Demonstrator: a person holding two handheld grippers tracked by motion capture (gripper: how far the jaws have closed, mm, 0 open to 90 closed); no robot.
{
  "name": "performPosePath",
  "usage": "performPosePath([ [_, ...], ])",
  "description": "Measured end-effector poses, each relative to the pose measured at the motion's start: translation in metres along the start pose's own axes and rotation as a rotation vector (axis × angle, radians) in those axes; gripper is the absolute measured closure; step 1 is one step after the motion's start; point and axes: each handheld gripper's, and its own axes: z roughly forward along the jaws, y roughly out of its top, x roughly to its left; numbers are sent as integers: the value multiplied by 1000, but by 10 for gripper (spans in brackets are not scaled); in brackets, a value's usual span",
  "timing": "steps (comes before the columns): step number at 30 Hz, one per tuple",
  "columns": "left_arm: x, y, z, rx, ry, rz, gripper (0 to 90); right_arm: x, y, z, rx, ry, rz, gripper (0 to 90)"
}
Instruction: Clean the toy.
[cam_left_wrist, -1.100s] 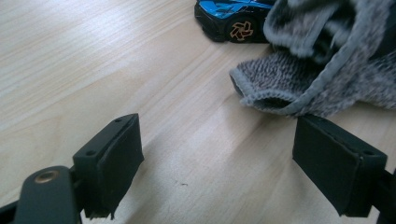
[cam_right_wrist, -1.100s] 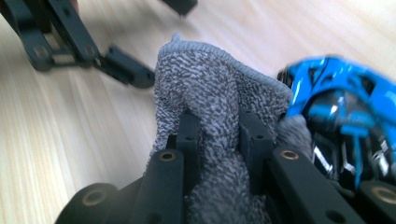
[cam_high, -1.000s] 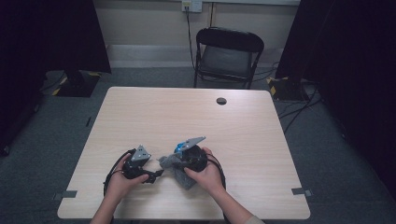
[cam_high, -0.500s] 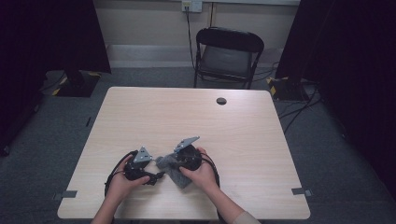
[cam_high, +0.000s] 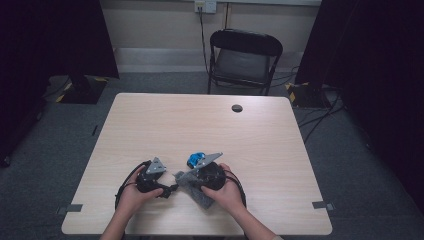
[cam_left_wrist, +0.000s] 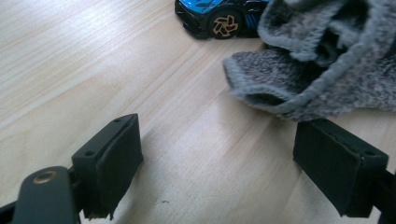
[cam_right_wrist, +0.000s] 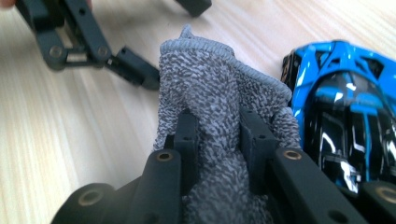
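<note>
My right gripper (cam_right_wrist: 219, 140) is shut on a bunched grey fuzzy cloth (cam_right_wrist: 210, 84), which rises between its two jaws. A blue and black toy car (cam_right_wrist: 345, 93) sits on the table just right of that cloth. In the high view the right gripper (cam_high: 192, 187) holds the cloth (cam_high: 190, 182) near the front edge, with the car (cam_high: 196, 159) just behind it. My left gripper (cam_left_wrist: 226, 168) is open with bare wood between its jaws; the cloth (cam_left_wrist: 327, 70) and the car (cam_left_wrist: 210, 14) lie just beyond it. The left gripper (cam_high: 169, 190) points at the cloth.
The light wooden table (cam_high: 200, 125) has a black round grommet (cam_high: 237, 108) near its far edge. A black folding chair (cam_high: 245, 55) stands behind it. Cables trail on the floor at the right, and dark curtains hang on both sides.
The right hand with the cloth has shifted slightly toward the table's near edge. The left hand has stayed put.
</note>
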Motion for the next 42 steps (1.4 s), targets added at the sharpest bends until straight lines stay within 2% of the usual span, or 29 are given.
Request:
performPosePath([
  [3, 0, 0, -1, 3, 0, 2, 150, 3, -4, -3, 15, -15, -30, 725],
  [5, 0, -1, -1, 2, 2, -3, 150, 5, -4, -4, 19, -13, -27, 725],
  [10, 2, -2, -2, 1, 2, -1, 150, 5, 9, -4, -18, -7, -18, 725],
  [15, 2, -4, -4, -7, -2, -13, 150, 2, 29, 9, -45, -9, -27, 724],
  [19, 1, -4, -4, -7, -9, -9, 150, -4, 34, 25, -26, -19, -17, 722],
  [24, 1, -4, -4, -7, -8, -7, 150, -6, 24, 28, -9, -9, -13, 722],
  [32, -1, -1, -1, 2, -5, 3, 149, 0, 1, 3, 0, 4, -35, 720],
  [42, -3, 1, 0, 6, -10, 2, 150, 6, -13, -13, 22, 8, -60, 720],
])
